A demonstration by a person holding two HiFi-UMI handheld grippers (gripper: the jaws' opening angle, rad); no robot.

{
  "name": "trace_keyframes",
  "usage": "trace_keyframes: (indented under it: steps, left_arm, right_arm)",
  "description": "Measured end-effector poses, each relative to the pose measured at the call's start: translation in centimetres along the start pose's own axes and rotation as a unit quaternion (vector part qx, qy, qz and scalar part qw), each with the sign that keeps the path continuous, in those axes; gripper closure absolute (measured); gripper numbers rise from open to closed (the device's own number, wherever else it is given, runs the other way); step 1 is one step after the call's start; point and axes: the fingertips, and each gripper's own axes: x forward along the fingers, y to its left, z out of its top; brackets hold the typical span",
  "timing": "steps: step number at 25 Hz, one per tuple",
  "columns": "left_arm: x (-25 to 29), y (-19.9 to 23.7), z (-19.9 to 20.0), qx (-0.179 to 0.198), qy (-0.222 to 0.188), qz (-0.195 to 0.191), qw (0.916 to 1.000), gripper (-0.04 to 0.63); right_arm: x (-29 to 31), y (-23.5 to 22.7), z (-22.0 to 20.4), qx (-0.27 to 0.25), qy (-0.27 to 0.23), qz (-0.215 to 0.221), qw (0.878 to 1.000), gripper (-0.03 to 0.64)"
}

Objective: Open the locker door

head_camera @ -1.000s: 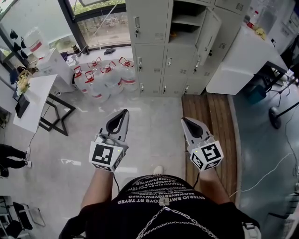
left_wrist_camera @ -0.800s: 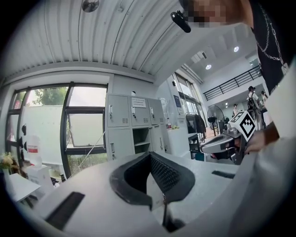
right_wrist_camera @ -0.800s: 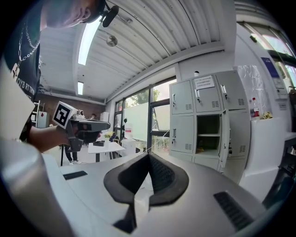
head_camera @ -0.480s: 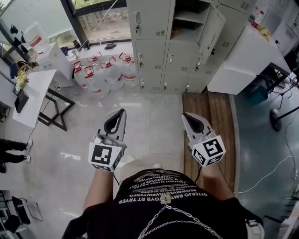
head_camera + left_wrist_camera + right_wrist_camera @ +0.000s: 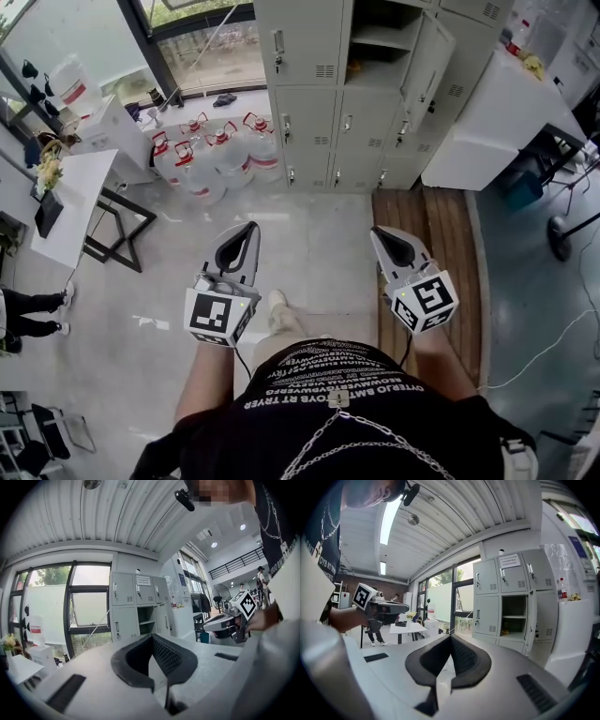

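Left gripper (image 5: 247, 232): jaws together, empty. Right gripper (image 5: 381, 236): jaws together, empty. Both are held out over the floor (image 5: 309, 239), well apart from the lockers (image 5: 309, 112) ahead. One locker door (image 5: 427, 70) stands open, the rest are closed. Water jugs (image 5: 211, 155) stand just left of them.

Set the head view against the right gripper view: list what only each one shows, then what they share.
Head view only: the water jugs on the floor beside the lockers, and the wooden floor strip. Right gripper view only: the ribbed ceiling with its light strip. Shared: the grey lockers with one door standing open, the white table, and the left gripper.
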Motion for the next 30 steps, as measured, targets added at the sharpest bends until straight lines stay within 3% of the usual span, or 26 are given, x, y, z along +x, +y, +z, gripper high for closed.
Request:
trace_keyframes:
  steps: [30]
  left_arm:
    - [7.2, 10.8, -2.6, -0.009, 0.018, -0.002, 0.9998, 0.597]
  right_arm:
    - [13.5, -1.8, 1.1, 0.006, 0.017, 0.011, 1.0, 0.621]
